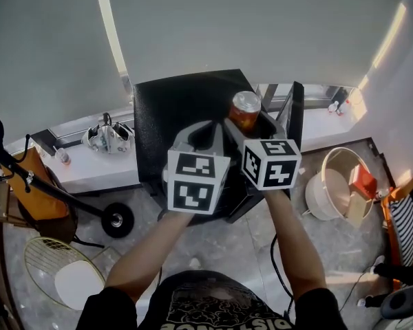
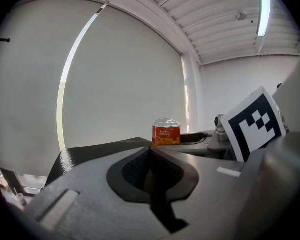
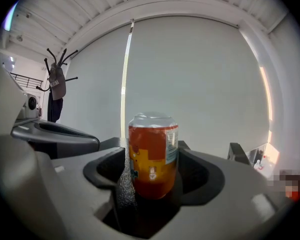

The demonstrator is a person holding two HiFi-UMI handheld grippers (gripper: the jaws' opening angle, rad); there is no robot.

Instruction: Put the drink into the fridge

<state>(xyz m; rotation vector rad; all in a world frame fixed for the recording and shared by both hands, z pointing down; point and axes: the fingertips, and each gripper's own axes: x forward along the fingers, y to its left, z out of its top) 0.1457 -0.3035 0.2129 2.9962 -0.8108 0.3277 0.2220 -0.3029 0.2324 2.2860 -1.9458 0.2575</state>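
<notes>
Presently, the orange drink can (image 3: 153, 154) is observed standing upright on the top of the black fridge (image 1: 162, 115), towards its right rear corner. The right gripper (image 1: 251, 128) is held level around the can with its jaws spread wide, the can being set between them and not seen to be clamped. The left gripper (image 2: 151, 151) is held just beside the right one with its jaws pressed together on nothing, the can being sighted beyond its tips.
</notes>
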